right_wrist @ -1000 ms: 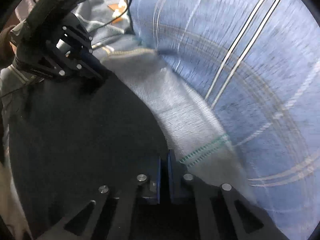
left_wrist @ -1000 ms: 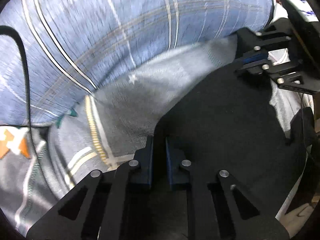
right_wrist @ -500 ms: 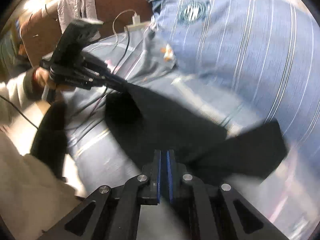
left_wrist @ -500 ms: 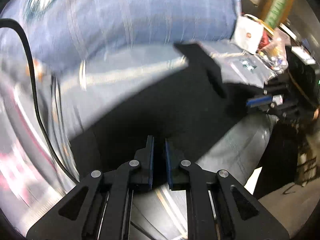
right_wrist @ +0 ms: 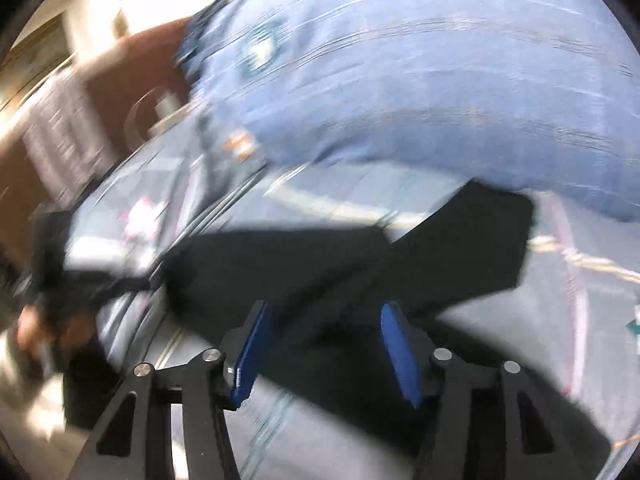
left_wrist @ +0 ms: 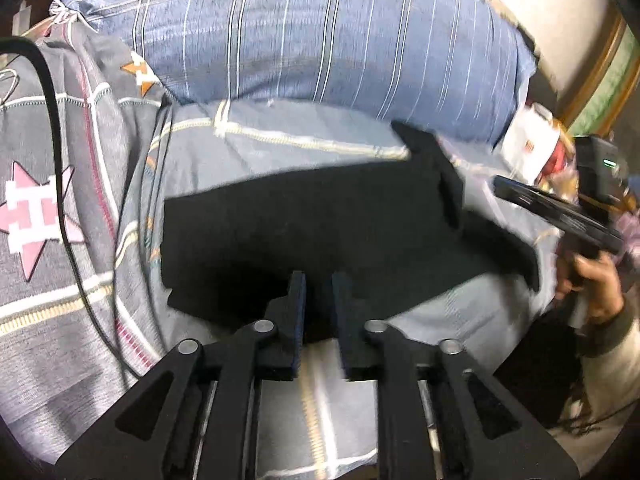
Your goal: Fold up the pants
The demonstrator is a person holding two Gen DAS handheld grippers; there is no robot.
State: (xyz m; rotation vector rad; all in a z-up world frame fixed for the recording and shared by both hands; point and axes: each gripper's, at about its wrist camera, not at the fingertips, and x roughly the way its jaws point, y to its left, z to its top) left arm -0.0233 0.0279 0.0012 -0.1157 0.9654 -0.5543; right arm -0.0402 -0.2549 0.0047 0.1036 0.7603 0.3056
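The black pants (left_wrist: 320, 220) lie folded flat on the grey-blue bedsheet (left_wrist: 288, 140), also in the right wrist view (right_wrist: 320, 256). My left gripper (left_wrist: 319, 280) sits just above their near edge, its jaws slightly parted with nothing between them. My right gripper (right_wrist: 324, 312) is wide open over the near edge of the pants, empty. The right gripper also shows at the right of the left wrist view (left_wrist: 560, 216), held in a hand.
A large blue striped pillow (left_wrist: 320, 40) lies behind the pants. A grey quilt with pink and orange stars (left_wrist: 48, 208) and a black cable (left_wrist: 64, 200) lie at the left. A brown headboard (right_wrist: 132, 88) stands at the far left.
Both grippers have let go of the pants and drawn back. The right gripper has opened wide and the left has parted slightly. The pants now lie folded on the sheet.
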